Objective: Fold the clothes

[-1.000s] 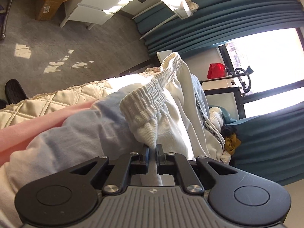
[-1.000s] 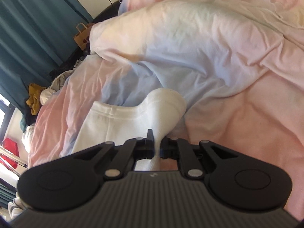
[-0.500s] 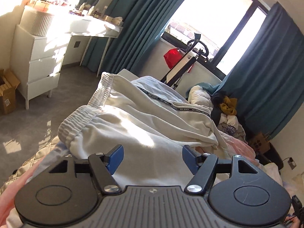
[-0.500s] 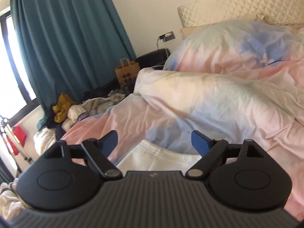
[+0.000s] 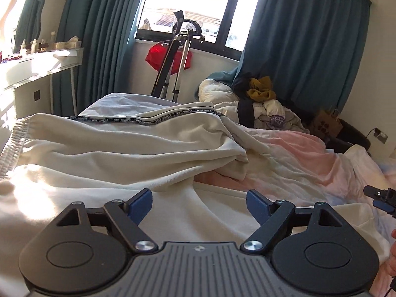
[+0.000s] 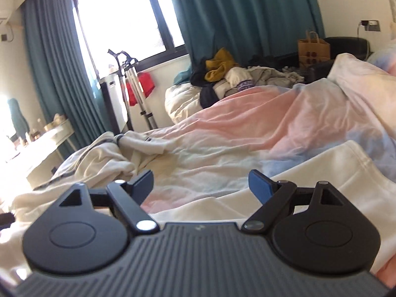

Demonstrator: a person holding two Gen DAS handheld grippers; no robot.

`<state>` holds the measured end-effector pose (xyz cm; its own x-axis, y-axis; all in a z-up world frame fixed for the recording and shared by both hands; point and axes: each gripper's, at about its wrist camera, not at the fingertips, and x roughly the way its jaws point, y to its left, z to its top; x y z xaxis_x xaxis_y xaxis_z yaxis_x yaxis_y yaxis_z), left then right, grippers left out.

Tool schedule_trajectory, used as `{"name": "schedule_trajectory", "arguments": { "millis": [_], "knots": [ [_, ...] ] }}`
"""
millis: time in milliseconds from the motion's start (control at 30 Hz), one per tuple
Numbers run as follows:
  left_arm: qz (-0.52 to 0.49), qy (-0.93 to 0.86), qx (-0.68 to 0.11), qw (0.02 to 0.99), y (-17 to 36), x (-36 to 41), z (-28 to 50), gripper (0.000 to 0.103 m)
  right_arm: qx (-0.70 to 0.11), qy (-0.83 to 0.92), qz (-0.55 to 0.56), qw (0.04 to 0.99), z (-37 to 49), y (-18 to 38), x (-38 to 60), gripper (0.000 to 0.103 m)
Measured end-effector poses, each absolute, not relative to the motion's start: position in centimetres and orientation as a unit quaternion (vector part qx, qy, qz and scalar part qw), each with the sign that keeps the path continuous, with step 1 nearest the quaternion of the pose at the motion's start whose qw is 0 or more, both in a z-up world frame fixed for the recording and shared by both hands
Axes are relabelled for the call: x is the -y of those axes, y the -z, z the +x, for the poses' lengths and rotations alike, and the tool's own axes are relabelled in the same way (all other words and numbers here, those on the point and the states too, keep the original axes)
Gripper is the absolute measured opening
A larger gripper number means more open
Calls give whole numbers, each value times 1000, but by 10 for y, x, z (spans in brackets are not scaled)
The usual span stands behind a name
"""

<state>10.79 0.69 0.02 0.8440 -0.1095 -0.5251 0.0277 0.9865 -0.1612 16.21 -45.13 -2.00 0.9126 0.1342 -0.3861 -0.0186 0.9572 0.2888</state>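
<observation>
Cream trousers (image 5: 118, 148) with a ribbed elastic waistband and a lettered side stripe lie spread and creased on the bed; in the right wrist view they lie bunched at the left (image 6: 109, 158). A white folded garment (image 6: 321, 173) lies under the right gripper and also shows in the left wrist view (image 5: 198, 222). My left gripper (image 5: 199, 204) is open and empty just above the cloth. My right gripper (image 6: 200, 186) is open and empty above the white garment. Its tip shows at the right edge of the left wrist view (image 5: 381, 198).
The bed has a pink and blue duvet (image 6: 259, 123). A heap of other clothes (image 5: 262, 101) lies at the bed's far side by teal curtains (image 5: 304, 37). A metal stand with a red cloth (image 5: 173, 57) stands under the window. A white dresser (image 5: 37, 74) is at the left.
Both grippers were shut on cloth a second ago, then opened and let go. Both have since lifted and tilted up, so the views now look level across the bed towards the window.
</observation>
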Motion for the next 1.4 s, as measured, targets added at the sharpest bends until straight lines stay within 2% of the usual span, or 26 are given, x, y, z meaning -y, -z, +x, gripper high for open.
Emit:
{"name": "schedule_trajectory", "arguments": {
  "millis": [167,400,633,733,867,1033,1067,1100,1133,1167,1200,1233,1300,1400],
  "knots": [
    [-26,45,-292,955,39,21,157,85,-207,-77,96,971,174,26,425,85],
    [0,31,-301,953,79,22,209,85,-234,-106,103,961,210,46,406,85],
    [-20,28,-315,948,97,6,233,85,-267,-120,105,951,275,75,385,85],
    [-9,27,-303,953,100,5,233,85,-269,-128,140,944,311,75,384,85],
    [-12,26,-293,956,104,3,235,85,-261,-153,249,920,376,73,385,85],
    [-21,29,-284,958,111,2,237,85,-292,-121,367,875,463,97,383,85],
    [-23,30,-281,959,112,1,237,85,-300,-112,384,866,476,105,383,82],
    [-28,32,-273,961,112,0,237,85,-307,-102,396,859,487,113,383,72],
    [-34,35,-264,963,112,-1,236,85,-309,-94,402,857,494,119,382,67],
    [-42,38,-255,965,112,-4,236,85,-305,-86,403,858,497,122,382,56],
    [-52,40,-251,966,112,-6,236,85,-297,-78,395,866,498,122,380,36],
    [-64,43,-251,965,112,-10,237,85,-288,-70,385,874,499,121,379,25],
    [-87,50,-248,964,111,-17,239,85,-266,-67,365,890,493,107,377,16],
    [-106,54,-243,963,108,-23,239,85,-231,-67,331,913,479,74,380,10]
  ]
}}
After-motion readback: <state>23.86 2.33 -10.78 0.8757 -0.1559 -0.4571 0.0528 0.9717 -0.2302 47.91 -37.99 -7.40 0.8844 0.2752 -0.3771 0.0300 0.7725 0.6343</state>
